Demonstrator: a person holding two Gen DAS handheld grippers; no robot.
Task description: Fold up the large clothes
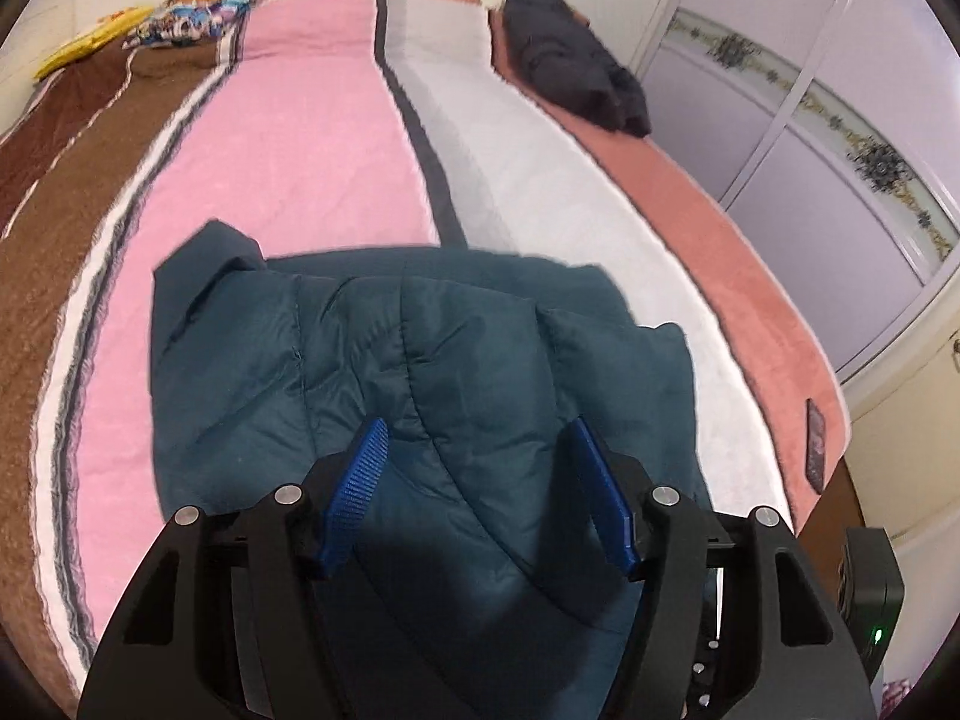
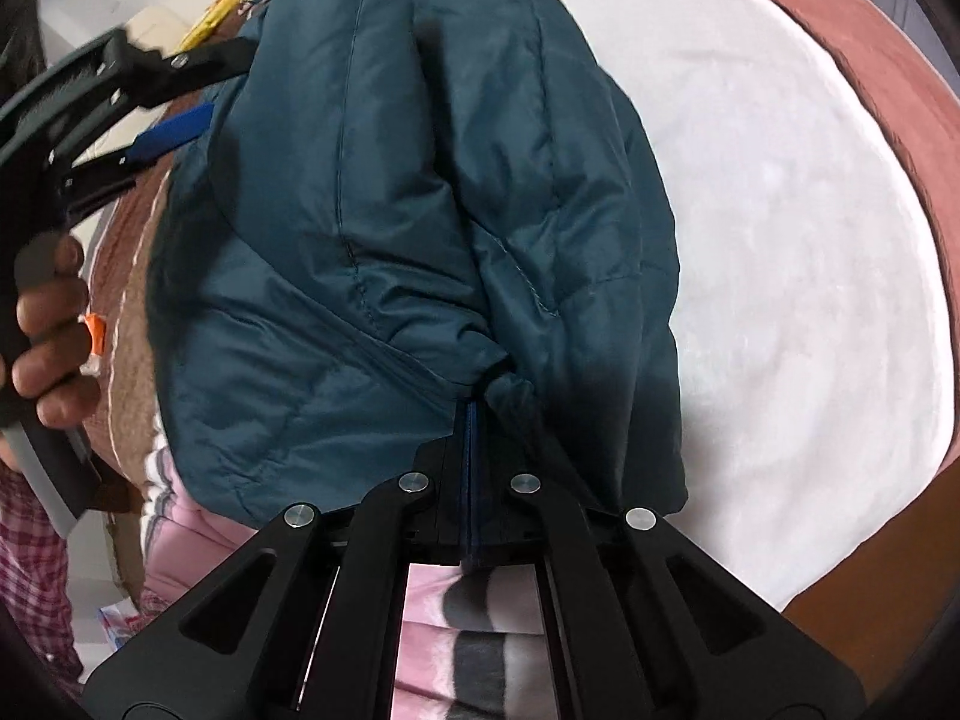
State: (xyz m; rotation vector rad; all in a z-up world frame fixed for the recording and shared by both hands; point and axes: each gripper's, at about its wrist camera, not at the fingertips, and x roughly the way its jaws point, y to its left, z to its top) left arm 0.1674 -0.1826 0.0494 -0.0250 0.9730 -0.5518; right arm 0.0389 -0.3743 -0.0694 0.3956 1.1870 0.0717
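Note:
A dark teal puffer jacket point(image 1: 384, 372) lies bunched on the striped bedspread point(image 1: 300, 138). My left gripper point(image 1: 477, 438) is open, its blue pads spread above the jacket's near part, holding nothing. In the right wrist view my right gripper point(image 2: 471, 414) is shut on a pinched fold of the jacket point(image 2: 420, 210), which hangs and drapes from the closed blue pads over the bed. The left gripper point(image 2: 174, 126) shows at the upper left of that view, held by a hand, beside the jacket's edge.
A folded dark garment point(image 1: 570, 60) lies at the far right of the bed on the pink-brown blanket point(image 1: 720, 228). Colourful pillows point(image 1: 198, 12) sit at the head. White wardrobe doors point(image 1: 840, 120) stand to the right. A dark phone-like object point(image 1: 816, 444) lies at the bed's right edge.

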